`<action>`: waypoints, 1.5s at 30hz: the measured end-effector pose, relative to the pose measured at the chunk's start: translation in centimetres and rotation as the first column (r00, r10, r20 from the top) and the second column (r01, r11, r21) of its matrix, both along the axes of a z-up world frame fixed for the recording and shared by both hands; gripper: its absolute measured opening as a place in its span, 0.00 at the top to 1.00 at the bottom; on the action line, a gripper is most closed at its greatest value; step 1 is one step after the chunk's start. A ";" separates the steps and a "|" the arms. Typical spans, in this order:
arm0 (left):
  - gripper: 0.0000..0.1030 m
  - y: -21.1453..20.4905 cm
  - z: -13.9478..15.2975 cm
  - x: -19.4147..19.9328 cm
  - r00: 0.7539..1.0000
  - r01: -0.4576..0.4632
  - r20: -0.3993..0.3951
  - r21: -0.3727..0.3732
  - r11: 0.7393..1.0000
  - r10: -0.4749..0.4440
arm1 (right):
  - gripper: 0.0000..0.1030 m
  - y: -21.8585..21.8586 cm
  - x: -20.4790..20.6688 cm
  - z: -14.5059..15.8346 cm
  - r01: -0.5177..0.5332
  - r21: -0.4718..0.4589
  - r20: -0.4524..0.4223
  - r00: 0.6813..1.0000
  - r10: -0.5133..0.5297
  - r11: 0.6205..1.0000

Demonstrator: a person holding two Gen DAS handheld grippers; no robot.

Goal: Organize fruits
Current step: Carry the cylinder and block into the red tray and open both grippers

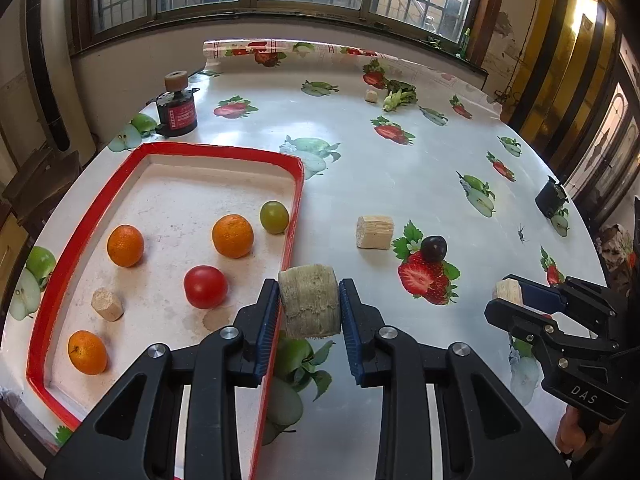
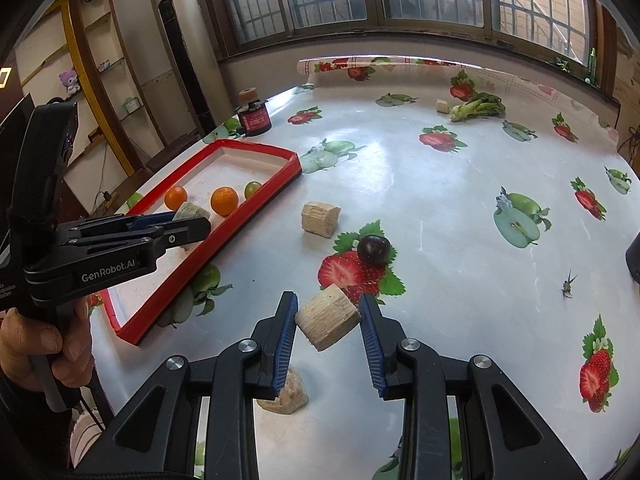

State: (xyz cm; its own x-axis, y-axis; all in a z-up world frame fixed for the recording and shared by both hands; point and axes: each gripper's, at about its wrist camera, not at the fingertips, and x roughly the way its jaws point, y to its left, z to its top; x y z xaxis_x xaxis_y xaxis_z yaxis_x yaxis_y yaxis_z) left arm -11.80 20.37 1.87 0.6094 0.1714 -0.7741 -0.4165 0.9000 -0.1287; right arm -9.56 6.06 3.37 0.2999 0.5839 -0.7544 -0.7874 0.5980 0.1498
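Wooden blocks were gripped by both grippers: a greyish one [image 1: 310, 301] by the left gripper [image 1: 309, 304] over the red tray's [image 1: 294, 216] near edge, a pale one [image 2: 327, 317] by the right gripper [image 2: 328, 316] well outside that tray.

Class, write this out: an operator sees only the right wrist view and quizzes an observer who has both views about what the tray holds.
Operator: What is in the tray behind the left gripper?
Observer: A tomato, hidden from you.
Operator: I count two oranges. Any more?
Observer: A third orange lies at the tray's near end.
Operator: Anything that isn't fruit in there?
Observer: One small block, left of the tomato.
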 end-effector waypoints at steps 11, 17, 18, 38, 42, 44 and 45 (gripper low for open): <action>0.73 1.7 0.3 -2.0 0.999 -0.051 0.012 -0.009 0.999 0.051 | 0.68 2.8 -0.6 1.2 -0.048 0.024 0.009 0.999 0.048 0.999; 0.73 2.6 0.5 -3.0 0.997 -0.075 0.017 -0.008 0.997 0.075 | 0.68 4.4 -0.9 1.5 -0.077 0.028 0.011 0.997 0.076 0.997; 0.73 2.8 0.5 -3.1 0.997 -0.079 0.017 -0.008 0.997 0.079 | 0.68 4.6 -0.9 1.5 -0.080 0.028 0.010 0.997 0.080 0.996; 0.73 6.1 -0.6 -5.4 0.989 -0.147 0.007 -0.036 0.988 0.148 | 0.68 9.2 -1.1 0.6 -0.138 0.003 -0.011 0.990 0.138 0.990; 0.73 6.8 -1.1 -5.9 0.987 -0.160 0.000 -0.043 0.986 0.160 | 0.68 10.3 -1.2 0.3 -0.150 -0.006 -0.015 0.989 0.150 0.989; 0.73 7.2 -1.3 -6.3 0.986 -0.169 -0.004 -0.046 0.985 0.169 | 0.68 10.9 -1.3 0.2 -0.156 -0.009 -0.016 0.988 0.156 0.988; 0.73 7.4 -1.4 -6.4 0.985 -0.173 -0.006 -0.050 0.984 0.173 | 0.69 11.3 -1.3 0.1 -0.158 -0.011 -0.017 0.987 0.158 0.987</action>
